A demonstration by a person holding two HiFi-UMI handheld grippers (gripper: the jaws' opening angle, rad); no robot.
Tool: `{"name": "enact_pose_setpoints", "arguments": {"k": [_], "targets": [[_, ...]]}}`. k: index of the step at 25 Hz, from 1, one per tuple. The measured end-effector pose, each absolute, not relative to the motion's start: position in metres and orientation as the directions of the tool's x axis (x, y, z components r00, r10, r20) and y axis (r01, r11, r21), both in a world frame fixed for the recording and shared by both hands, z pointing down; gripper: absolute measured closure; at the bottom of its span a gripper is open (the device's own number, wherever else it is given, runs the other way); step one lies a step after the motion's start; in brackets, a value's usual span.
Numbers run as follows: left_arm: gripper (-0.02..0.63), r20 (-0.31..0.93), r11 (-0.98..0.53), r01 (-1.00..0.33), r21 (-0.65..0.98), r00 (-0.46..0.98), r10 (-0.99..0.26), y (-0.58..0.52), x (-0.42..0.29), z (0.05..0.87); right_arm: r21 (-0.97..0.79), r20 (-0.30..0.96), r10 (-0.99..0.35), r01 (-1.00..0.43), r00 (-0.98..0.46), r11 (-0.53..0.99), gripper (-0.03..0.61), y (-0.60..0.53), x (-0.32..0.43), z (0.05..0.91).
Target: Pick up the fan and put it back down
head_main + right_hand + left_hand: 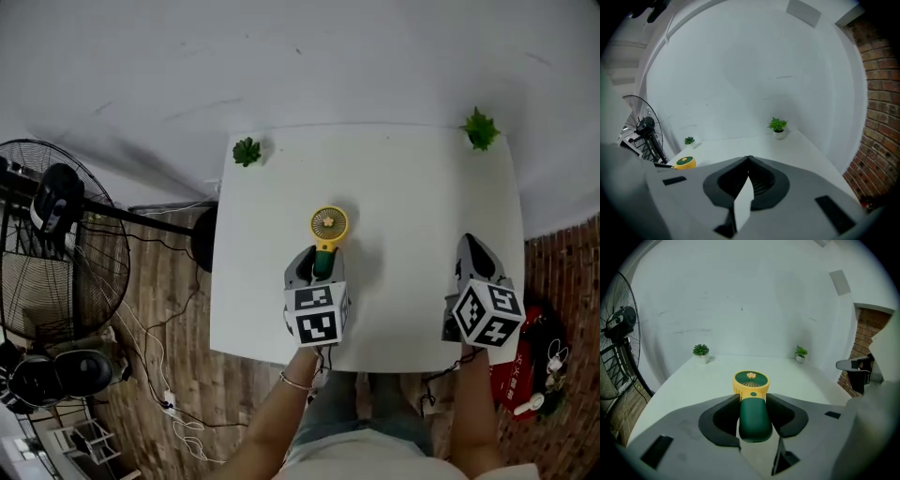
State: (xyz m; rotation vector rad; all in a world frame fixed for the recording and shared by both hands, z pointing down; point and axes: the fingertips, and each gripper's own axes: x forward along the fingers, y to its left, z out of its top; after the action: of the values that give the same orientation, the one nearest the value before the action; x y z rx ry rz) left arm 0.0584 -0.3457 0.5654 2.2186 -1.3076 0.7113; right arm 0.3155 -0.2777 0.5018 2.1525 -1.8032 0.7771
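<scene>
Left gripper view | jaws clamp fan (752,401), rounded green handle | right gripper (749,159) closed

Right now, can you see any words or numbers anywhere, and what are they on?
No text here can be read for certain.
Red box at the right edge of the head view: white characters, too small and blurred to read.
Marker cubes on the left gripper and right gripper: black-and-white square patterns, no words.
Yellow and green fan: no lettering visible.
</scene>
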Motion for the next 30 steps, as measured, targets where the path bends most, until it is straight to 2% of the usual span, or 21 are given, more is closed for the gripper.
{"name": "enact_pose_setpoints", "arguments": {"k": [10,30], "targets": [[0.439,0.68,-0.425,-0.893,0.145,0.402,-0.613,-0.346,0.059,0.596,-0.177,0.583,-0.807,-0.955,0.092,-0.237,0.578,-0.279,0.314,0.536],[0.434,0.773,-0.416,-0.9,0.128,0.354,-0.527,-0.339,0.067,0.621,-0.206,0.597,-0.798,-0.944,0.086,-0.256,0.578,-0.273,0.321,0.545]]}}
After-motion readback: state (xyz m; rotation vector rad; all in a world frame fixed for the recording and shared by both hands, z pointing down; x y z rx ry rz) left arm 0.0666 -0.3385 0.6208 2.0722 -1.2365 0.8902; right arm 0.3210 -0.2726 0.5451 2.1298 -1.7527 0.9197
